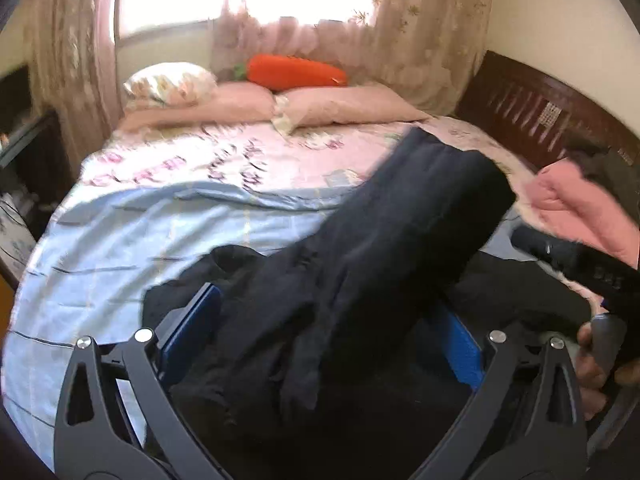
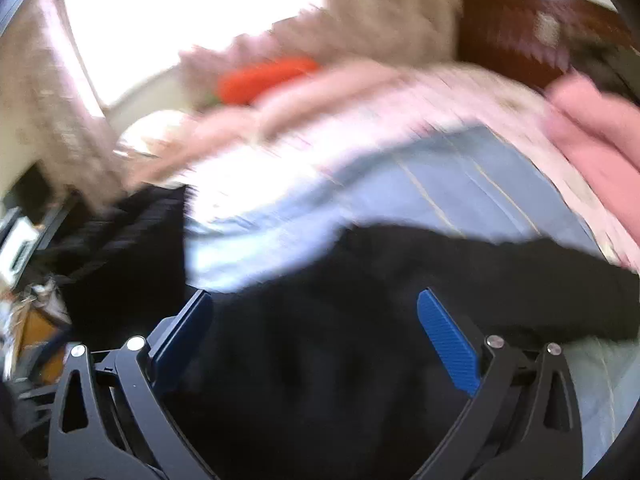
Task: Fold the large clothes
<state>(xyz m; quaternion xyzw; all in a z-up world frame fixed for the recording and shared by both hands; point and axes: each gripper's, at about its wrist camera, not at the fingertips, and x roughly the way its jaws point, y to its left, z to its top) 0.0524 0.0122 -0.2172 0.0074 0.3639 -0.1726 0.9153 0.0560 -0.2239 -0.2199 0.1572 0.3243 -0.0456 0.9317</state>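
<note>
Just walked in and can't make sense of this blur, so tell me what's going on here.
A person with a two-finger gripper in each hand is folding a large dark navy fabric garment on a bed's light blue checked sheet. The left gripper stands wide open with the cloth lying loose between its blue pads. The right gripper is open too, above the same garment. An orange carrot-shaped cushion sits by the pillows.

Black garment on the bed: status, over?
Left gripper open, black cloth garment between its fingers. Right gripper open over it. Pink quilted blanket lies beside it.
</note>
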